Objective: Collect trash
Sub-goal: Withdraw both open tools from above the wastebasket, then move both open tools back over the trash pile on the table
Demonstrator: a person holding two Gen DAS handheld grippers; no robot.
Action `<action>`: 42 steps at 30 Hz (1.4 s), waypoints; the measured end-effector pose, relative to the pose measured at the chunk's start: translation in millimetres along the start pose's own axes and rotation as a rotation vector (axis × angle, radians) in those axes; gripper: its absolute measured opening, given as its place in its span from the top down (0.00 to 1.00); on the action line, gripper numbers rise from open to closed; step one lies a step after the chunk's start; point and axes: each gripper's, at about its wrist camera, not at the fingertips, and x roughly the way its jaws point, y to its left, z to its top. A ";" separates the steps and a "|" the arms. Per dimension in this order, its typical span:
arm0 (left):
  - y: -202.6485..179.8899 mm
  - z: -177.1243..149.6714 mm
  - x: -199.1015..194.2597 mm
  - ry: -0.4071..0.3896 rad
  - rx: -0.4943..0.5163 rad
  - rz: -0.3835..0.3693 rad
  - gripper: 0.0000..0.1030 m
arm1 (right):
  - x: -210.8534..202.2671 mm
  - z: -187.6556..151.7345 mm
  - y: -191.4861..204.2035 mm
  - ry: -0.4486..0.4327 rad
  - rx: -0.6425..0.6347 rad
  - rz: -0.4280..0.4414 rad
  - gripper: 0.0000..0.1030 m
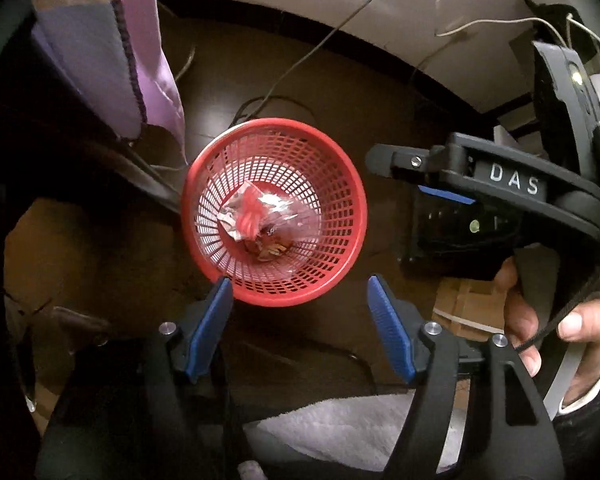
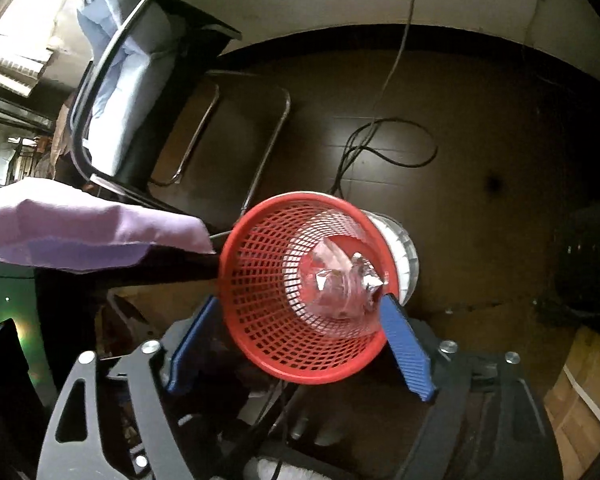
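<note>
Count, both views: one red basket (image 1: 342, 184) (image 2: 260, 280) on the floor (image 1: 340, 92). Wrappers (image 1: 256, 210) (image 2: 340, 276) inside, crumpled together at the bottom; number cannot be told. Two grippers: left (image 1: 300, 300), right (image 1: 420, 176) (image 2: 300, 312). One hand (image 1: 540, 316). One purple cloth (image 1: 156, 40) (image 2: 80, 228). One chair (image 2: 140, 60).

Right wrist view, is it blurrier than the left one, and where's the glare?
Right wrist view: the red basket is smeared by motion blur; a window glares at upper left. Left wrist view: sharper, with shiny wrappers glinting in the basket and dark, vignetted fisheye corners.
</note>
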 end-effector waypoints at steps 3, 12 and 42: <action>1.3 -0.5 -6.4 -0.018 -0.005 -0.008 0.33 | 0.1 -0.7 8.2 0.021 -0.012 0.004 0.19; -11.2 -7.2 -27.7 -0.051 0.017 -0.013 0.31 | -34.5 -1.7 21.5 -0.057 -0.035 -0.016 0.19; 94.4 -161.4 -336.7 -0.677 -0.291 0.116 0.23 | -178.6 -74.9 304.4 -0.398 -0.585 0.077 0.17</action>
